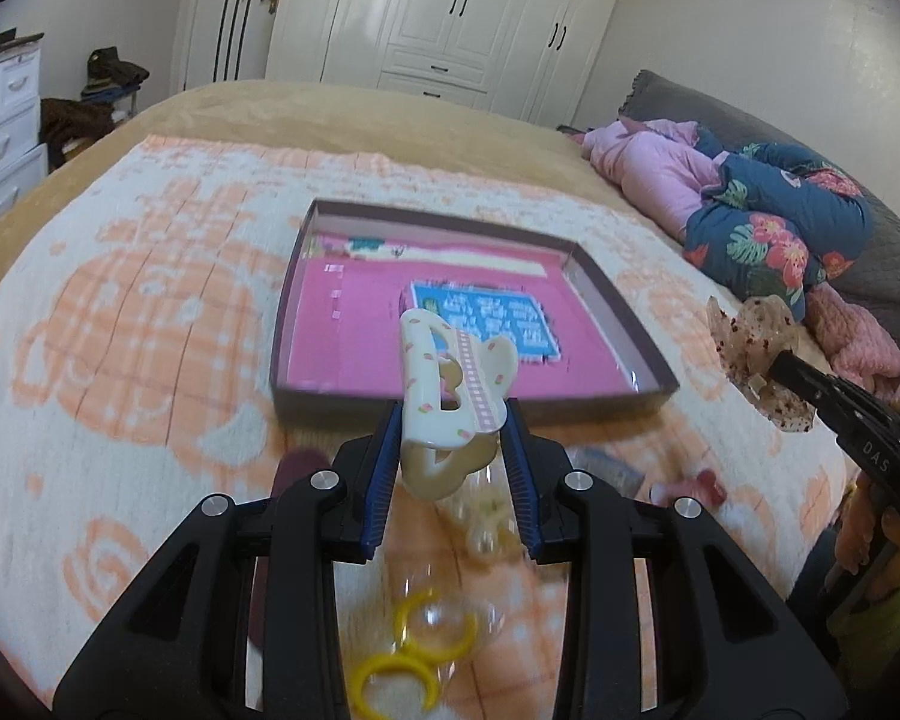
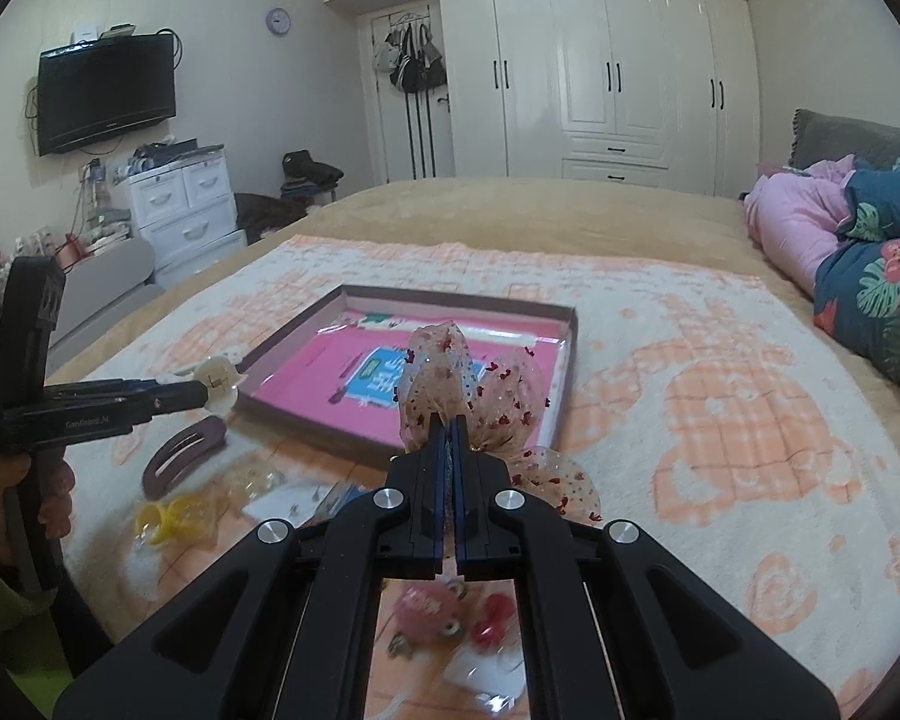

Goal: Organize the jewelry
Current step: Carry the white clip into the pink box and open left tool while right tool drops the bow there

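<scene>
Bedspread clutter [image 2: 180, 516] awaits sorting, the tray [image 1: 594, 282] looks empty; left gripper [image 1: 450, 420] clamps a cream claw clip [image 1: 432, 384], right gripper [image 2: 450, 438] a sheer bow [image 2: 492, 384].

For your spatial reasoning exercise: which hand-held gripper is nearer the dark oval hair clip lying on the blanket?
Left. The left hand-held gripper hangs just above the dark oval hair clip; the right hand-held gripper is farther off, by the box's near corner.

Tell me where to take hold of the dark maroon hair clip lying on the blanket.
Grip the maroon hair clip across its narrow width near the middle, coming straight down from above. It lies flat on the blanket as a long slim oval, so only its two long edges offer opposing faces. The yellow ring pieces sit close to its lower end, so the middle looks like the safer spot.
</scene>
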`<state>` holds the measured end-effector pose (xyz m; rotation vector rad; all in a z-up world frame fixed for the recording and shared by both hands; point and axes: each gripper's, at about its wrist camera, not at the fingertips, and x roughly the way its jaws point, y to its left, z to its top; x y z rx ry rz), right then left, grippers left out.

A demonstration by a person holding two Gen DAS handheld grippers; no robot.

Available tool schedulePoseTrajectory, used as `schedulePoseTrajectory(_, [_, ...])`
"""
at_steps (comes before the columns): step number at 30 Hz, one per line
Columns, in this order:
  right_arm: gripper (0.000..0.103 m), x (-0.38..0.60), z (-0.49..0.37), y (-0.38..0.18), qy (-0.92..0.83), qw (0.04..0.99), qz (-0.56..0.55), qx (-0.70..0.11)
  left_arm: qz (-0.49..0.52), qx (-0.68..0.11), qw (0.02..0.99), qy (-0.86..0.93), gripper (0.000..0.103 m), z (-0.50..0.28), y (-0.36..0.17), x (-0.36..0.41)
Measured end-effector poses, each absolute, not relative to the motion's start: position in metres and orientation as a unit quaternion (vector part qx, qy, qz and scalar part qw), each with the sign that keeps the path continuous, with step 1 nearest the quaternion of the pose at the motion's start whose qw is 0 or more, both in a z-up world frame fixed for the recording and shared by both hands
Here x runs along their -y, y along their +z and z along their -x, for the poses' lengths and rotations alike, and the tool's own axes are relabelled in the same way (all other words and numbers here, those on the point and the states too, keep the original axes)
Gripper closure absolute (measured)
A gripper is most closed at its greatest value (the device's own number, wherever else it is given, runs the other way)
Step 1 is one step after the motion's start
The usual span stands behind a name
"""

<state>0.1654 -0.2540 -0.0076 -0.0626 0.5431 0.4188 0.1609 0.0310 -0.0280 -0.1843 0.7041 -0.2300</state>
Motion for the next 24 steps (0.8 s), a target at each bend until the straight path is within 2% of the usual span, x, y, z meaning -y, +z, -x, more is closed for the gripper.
schedulePoseTrajectory(12, [0.101,0.231,-0.222,-0.015,0.191,0.942,0.044,-0.272,0.144,-0.34,0.925,-0.093,0.078,-0.221,-0.033,-0.053])
schedulePoseTrajectory(24, [0.101,0.205,-0.273,-0.053,0.156,0.929,0.063,-0.329,0.145,-0.377,0.909,-0.101,0.077,-0.247,-0.059,-0.052])
